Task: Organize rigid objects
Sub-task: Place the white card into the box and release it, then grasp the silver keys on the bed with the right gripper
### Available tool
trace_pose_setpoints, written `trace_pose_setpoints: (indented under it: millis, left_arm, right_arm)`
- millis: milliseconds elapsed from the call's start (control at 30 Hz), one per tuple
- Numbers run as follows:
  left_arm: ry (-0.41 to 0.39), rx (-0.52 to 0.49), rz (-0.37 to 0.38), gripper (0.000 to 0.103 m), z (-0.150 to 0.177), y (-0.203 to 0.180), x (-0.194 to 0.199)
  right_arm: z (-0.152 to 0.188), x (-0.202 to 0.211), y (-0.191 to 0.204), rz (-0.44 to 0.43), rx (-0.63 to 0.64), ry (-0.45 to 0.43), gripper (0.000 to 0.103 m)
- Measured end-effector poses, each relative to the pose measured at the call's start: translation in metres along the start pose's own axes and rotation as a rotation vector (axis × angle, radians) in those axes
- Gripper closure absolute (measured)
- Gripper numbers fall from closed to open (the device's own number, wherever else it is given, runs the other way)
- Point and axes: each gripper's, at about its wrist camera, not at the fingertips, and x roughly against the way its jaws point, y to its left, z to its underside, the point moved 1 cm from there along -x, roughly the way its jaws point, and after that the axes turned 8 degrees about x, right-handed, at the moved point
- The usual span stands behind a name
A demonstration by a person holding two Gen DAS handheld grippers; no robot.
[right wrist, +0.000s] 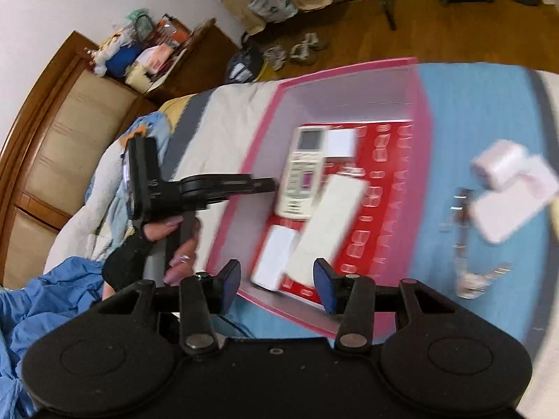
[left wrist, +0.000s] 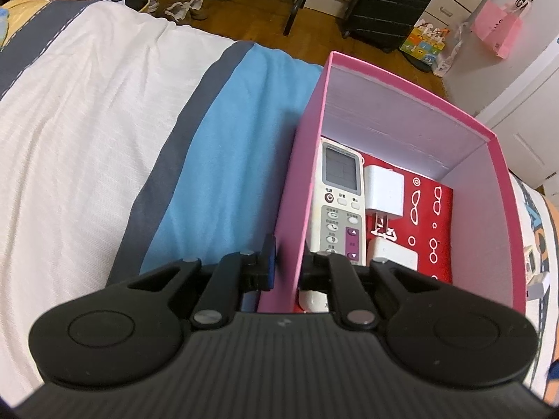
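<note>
Bed [left wrist: 80,132] under everything, covered in white, grey and blue striped bedding. Wooden floor [left wrist: 314,31] beyond, with a black suitcase [left wrist: 387,3] and a pink bag [left wrist: 496,28] at the far right. Padded headboard [right wrist: 70,132] at far left in the right wrist view, plus a cluttered bedside table [right wrist: 146,56].

Pink box [left wrist: 311,160] on the blue stripe, open at the top, red patterned lining inside. Left gripper [left wrist: 288,265] clamped on the box's near left wall, one finger outside and one inside, closed down to the wall's thickness. Gloved hand [right wrist: 153,244] on its handle.

Remote control [left wrist: 340,202] lying flat against the left wall, long axis running near to far, screen toward the far end. White charger [left wrist: 384,192] just right of it, prongs pointing near. Second white block [left wrist: 394,256] nearer still. In the blurred right wrist view, a long white slab [right wrist: 332,223] lying diagonally over the lining.

Right gripper [right wrist: 276,286] hanging above the box's near edge, jaws wide apart, nothing between them. Outside the box on the right: a white roll [right wrist: 499,164], a flat white packet [right wrist: 503,209], a metal watch [right wrist: 461,237].
</note>
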Motion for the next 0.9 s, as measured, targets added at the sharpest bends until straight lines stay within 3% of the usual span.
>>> trace_pose_setpoints:
  millis: [133,300,367,467,533,600,733,800,833,900]
  left_arm:
    - [-0.005,0.002,-0.008,0.094,0.001,-0.001,0.001]
    - [-0.016,-0.006,-0.017,0.094,0.002,-0.003,0.004]
    - [-0.018,-0.011,-0.025,0.094,0.002,-0.005,0.004]
    - [-0.019,-0.009,-0.028,0.095,0.001,-0.006,0.004]
    - [-0.019,-0.01,-0.024,0.094,0.002,-0.005,0.004]
    - [-0.021,-0.014,-0.023,0.094,0.001,-0.006,0.003]
    - [-0.02,-0.015,-0.023,0.094,0.0,-0.007,0.002]
    - [-0.022,-0.018,-0.025,0.094,0.0,-0.005,0.003]
    - [-0.02,-0.017,-0.024,0.094,0.0,-0.005,0.003]
    - [-0.019,-0.012,-0.022,0.094,0.001,-0.005,0.003]
  right_arm:
    - [0.007,0.02,-0.045,0.101,-0.032,-0.024,0.051]
    - [0.033,0.006,-0.074,0.297,0.17,0.019,0.051]
    - [0.042,-0.01,-0.083,0.354,0.231,0.049,0.045]
    - [0.046,-0.038,-0.114,0.39,0.093,0.115,0.044]
    - [0.047,-0.048,-0.128,0.334,0.002,0.125,0.044]
    - [0.047,-0.055,-0.126,0.343,0.019,0.125,0.042]
    - [0.053,-0.074,-0.104,0.465,0.247,0.085,0.045]
    - [0.059,-0.078,-0.095,0.516,0.338,0.066,0.053]
    - [0.06,-0.078,-0.092,0.529,0.365,0.057,0.066]
    - [0.059,-0.074,-0.092,0.525,0.358,0.042,0.067]
